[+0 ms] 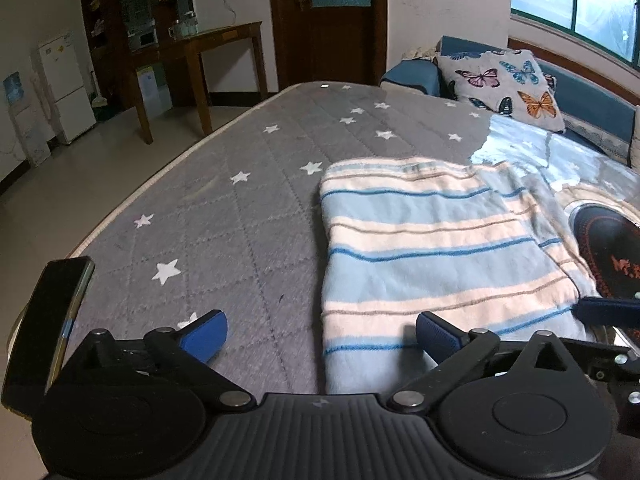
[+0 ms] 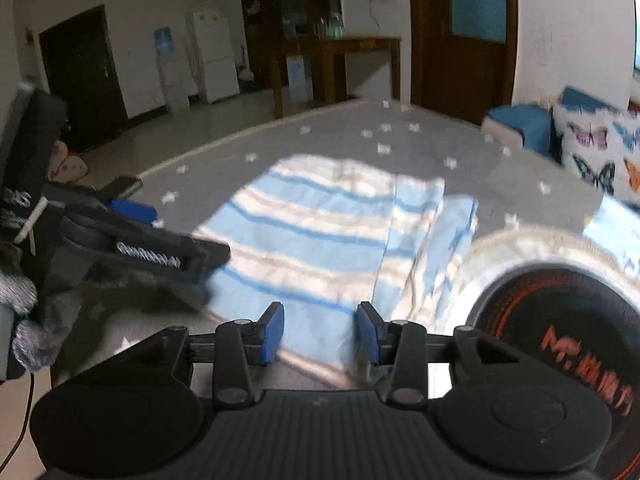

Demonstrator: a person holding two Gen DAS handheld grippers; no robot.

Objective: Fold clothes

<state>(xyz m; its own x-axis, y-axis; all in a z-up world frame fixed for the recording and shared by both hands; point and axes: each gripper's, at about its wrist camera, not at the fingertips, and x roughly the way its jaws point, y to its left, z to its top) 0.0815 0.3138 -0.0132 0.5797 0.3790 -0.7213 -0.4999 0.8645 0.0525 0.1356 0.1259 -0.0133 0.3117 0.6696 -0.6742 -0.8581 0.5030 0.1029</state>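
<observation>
Left gripper [image 1: 322, 336]: I see its blue pads spread wide and holding nothing; one finger hangs over the grey cover, the other over the near left corner of the cloth.
Right gripper [image 2: 320, 334]: I have its fingers parted a moderate way, empty, poised just above the near edge of the cloth; this view is blurred.
Striped garment [image 1: 432, 248]: it lies flat on the table in front of both tools, already doubled into a rough rectangle, with a second layer peeking out along its right side.
Progress: I judge the folding well along, since the cloth sits compact with layered edges; a last fold or a squaring of the offset right layer may be what is left, though I cannot tell which.
Fabric: soft, fleecy, slightly napped; broad pale-blue and cream bands with thin darker blue and tan lines.
Table cover [image 1: 224, 216]: grey quilted cloth, diamond stitching, scattered white stars, a pale piped edge.
Round mat [image 2: 560, 320]: dark disc with orange lettering and a pale rim, just beside the cloth on the right.
Butterfly cushion [image 1: 504, 84]: well beyond, on a blue sofa.
</observation>
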